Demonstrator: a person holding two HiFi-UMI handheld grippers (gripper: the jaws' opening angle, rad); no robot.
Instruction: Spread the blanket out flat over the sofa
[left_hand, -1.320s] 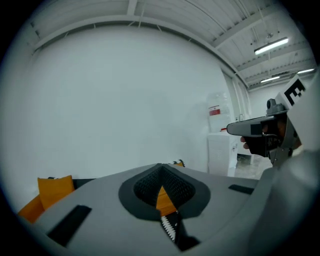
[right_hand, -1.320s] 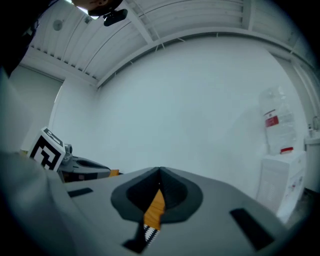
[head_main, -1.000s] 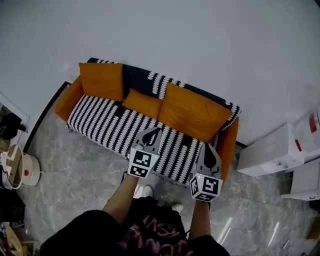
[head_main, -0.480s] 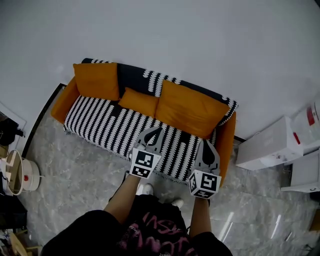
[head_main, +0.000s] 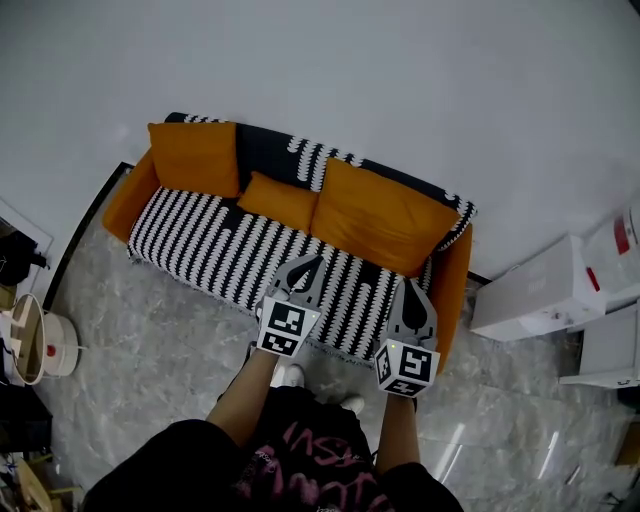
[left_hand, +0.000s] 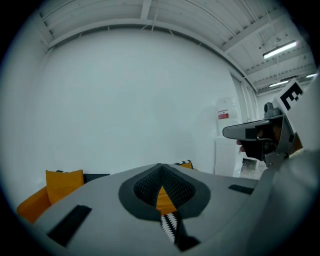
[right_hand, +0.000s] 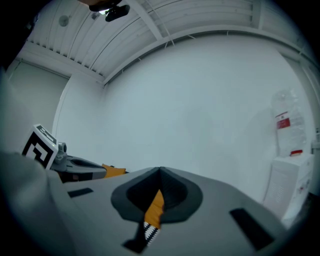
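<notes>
Sofa (head_main: 125, 200) under blanket (head_main: 220, 245) as before; left gripper (head_main: 311, 263), right gripper (head_main: 410, 286): jaws together, empty.

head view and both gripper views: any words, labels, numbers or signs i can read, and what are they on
No text reads cleanly in any view.
Pink lettering on the person's black clothing: folded and cut off, unreadable.
White box, red label: too small to read.
Bottle label, right gripper view: blurred.
Left gripper and right gripper cubes: square black-and-white markers only, no words.
</notes>
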